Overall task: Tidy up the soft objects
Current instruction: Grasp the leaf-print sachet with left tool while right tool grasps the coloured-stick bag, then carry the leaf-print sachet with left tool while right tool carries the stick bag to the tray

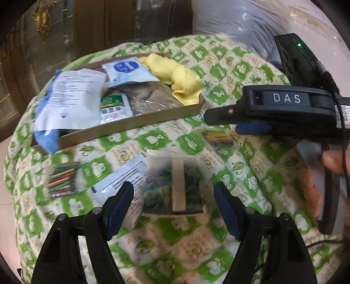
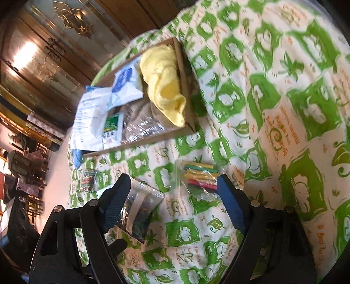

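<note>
A cardboard tray (image 1: 131, 127) (image 2: 142, 141) lies on a green-and-white patterned cover. In it are a yellow cloth (image 1: 172, 74) (image 2: 166, 87), white pouches (image 1: 72, 98), a blue cloth (image 1: 49, 139) and a clear-wrapped grey item. My left gripper (image 1: 174, 192) is open just above a clear-wrapped picture packet (image 1: 175, 187) (image 2: 142, 207), beside a white pouch (image 1: 122, 179). My right gripper (image 2: 174, 185) (image 1: 221, 124) is open over the cover. A bag of coloured sticks (image 2: 201, 172) (image 1: 216, 135) lies just past its right finger. A second stick bag (image 1: 63, 177) (image 2: 89, 179) lies to the left.
The patterned cover (image 1: 196, 65) drapes a rounded, soft mound that falls away on all sides. A plastic-wrapped pillow (image 1: 240, 19) lies behind it. Dark wooden cabinets (image 2: 43, 54) stand beyond the tray. A person's hand (image 1: 328, 161) holds the right gripper.
</note>
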Demonstrator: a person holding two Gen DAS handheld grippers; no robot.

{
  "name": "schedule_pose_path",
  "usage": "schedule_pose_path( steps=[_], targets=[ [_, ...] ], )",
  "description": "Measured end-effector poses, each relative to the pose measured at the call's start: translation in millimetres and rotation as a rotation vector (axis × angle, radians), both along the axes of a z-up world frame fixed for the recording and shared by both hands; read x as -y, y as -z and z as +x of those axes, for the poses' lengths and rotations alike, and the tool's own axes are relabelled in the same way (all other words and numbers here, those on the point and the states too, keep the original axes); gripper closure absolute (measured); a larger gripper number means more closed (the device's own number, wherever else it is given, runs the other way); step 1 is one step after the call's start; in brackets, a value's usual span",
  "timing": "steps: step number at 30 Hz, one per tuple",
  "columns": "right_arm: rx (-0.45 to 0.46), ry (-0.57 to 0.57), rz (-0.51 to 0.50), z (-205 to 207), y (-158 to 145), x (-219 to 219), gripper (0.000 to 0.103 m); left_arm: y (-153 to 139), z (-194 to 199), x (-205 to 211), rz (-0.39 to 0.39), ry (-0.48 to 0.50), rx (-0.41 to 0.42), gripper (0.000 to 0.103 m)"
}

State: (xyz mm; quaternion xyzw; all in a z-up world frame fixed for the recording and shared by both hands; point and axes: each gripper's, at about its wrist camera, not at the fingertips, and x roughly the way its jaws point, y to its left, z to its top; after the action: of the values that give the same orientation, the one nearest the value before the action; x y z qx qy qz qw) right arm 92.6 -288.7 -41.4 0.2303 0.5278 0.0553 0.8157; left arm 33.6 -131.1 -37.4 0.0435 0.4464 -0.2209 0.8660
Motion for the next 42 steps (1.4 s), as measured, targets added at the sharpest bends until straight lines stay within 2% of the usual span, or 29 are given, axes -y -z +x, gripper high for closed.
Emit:
schedule_pose_path(
  steps=[6,8,12,14,15,16,19,27,33,42],
  targets=[
    [-0.132,0.002,0.019,20,30,3,0.027,21,20,16,0.043,0.008,-0.061,0.027],
    [-0.162,0.009,0.01,26,38,5,0.031,27,24,24,0.066,0.019,-0.073,0.027],
    [-0.179,0.007,-0.02,33,43,1,0.034,38,28,41,0.156,0.038,-0.044,0.028],
    [-0.184,0.018,-0.052,32,44,2,0.049,38,29,44,0.145,0.039,-0.037,0.036],
    [-0.186,0.028,-0.063,32,44,4,0.061,37,30,43,0.127,0.036,-0.038,0.041],
    [-0.186,0.04,-0.062,31,44,6,0.067,36,30,41,0.112,0.033,-0.039,0.041],
    [-0.158,0.055,-0.048,28,40,10,0.072,33,28,33,0.065,0.029,-0.055,0.046],
    [-0.03,-0.021,-0.068,12,13,-10,0.075,17,-5,-2,-0.02,-0.016,-0.041,0.049],
    [-0.022,-0.037,-0.068,3,10,-13,0.075,6,-14,-33,-0.049,-0.123,-0.014,0.049],
    [0.001,-0.063,-0.105,1,11,-28,0.075,-14,-10,-26,0.031,-0.208,0.066,0.049]
  ],
)
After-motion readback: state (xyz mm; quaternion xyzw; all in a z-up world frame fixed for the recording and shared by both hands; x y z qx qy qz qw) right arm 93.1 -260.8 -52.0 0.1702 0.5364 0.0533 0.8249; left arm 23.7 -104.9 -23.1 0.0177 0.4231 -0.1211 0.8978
